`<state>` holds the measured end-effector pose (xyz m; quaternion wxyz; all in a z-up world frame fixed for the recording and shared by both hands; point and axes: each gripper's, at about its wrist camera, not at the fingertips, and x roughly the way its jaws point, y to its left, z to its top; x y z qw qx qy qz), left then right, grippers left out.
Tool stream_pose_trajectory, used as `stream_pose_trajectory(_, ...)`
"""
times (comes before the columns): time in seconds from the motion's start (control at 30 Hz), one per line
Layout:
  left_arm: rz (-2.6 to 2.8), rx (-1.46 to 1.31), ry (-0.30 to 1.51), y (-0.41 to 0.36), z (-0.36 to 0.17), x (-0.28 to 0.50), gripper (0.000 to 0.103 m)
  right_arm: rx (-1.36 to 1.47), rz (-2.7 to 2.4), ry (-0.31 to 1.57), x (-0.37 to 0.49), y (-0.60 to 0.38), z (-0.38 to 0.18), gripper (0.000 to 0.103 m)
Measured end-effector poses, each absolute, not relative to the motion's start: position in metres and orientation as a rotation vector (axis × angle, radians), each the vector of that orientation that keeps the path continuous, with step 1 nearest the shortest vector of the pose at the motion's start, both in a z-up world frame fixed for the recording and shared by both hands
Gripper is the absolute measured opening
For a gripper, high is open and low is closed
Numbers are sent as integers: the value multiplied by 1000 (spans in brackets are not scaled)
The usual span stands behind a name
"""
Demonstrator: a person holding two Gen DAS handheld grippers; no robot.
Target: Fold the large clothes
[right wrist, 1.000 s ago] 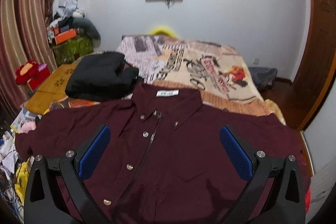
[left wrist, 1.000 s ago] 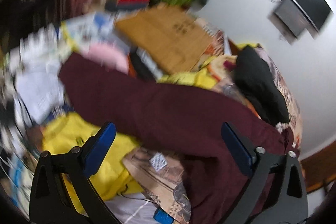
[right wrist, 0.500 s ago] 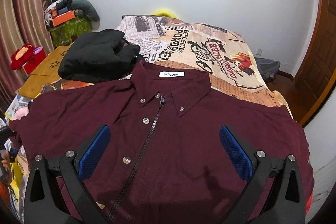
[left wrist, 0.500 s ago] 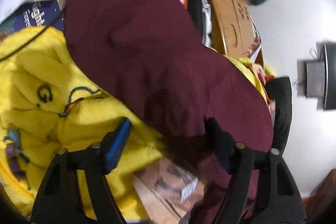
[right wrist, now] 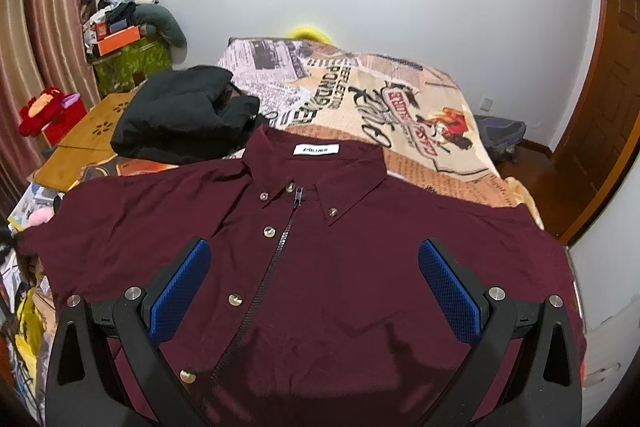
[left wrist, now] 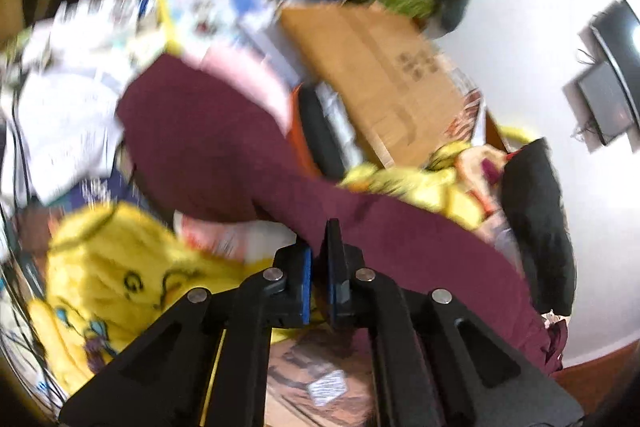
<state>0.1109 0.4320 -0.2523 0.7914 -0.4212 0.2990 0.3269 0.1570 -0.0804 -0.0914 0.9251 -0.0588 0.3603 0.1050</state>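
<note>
A maroon button-and-zip shirt (right wrist: 360, 267) lies spread face up on the bed, collar toward the far wall. Its left sleeve (left wrist: 224, 155) hangs over the bed's side above floor clutter. In the blurred left wrist view, my left gripper (left wrist: 318, 259) is shut, with the sleeve's lower hem pinched between its blue pads. My right gripper (right wrist: 314, 245) hovers open over the shirt's chest, its blue pads (right wrist: 180, 291) standing wide on either side of the zip, with nothing between them.
A black garment (right wrist: 180, 123) lies beside the shirt's left shoulder on the newspaper-print bedcover (right wrist: 400, 99). A low wooden table (right wrist: 92, 143) stands left of the bed. A yellow printed blanket (left wrist: 120, 279) and papers cover the floor there. A wooden door (right wrist: 612, 87) stands at right.
The left gripper's jaws went from wide open to shut on the sleeve hem, and its view swung over the sleeve. The right gripper stayed open over the shirt.
</note>
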Motion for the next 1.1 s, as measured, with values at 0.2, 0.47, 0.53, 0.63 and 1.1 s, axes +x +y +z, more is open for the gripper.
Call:
stream_pose_trajectory(0.2,614,-732,530,397,-172,134,3,-125,215,689,150,-90,-79,103)
stream_pose_trajectory(0.47,314,-584,440,296,-83,193,2,-113,209,652,142,-107,-73,103)
stream_pose_trajectory(0.53,224,-529,447,257,-72,207,2,-110,204,641,140,-114,-72,103)
stream_pose_trajectory(0.63,105,-461,490,202,-69,222,2,-107,198,635,137,-123,-71,103)
stream_pose_trajectory(1.1,-243,-97,976,10,-190,244,6,-133,160,700,127,-156,-95,103)
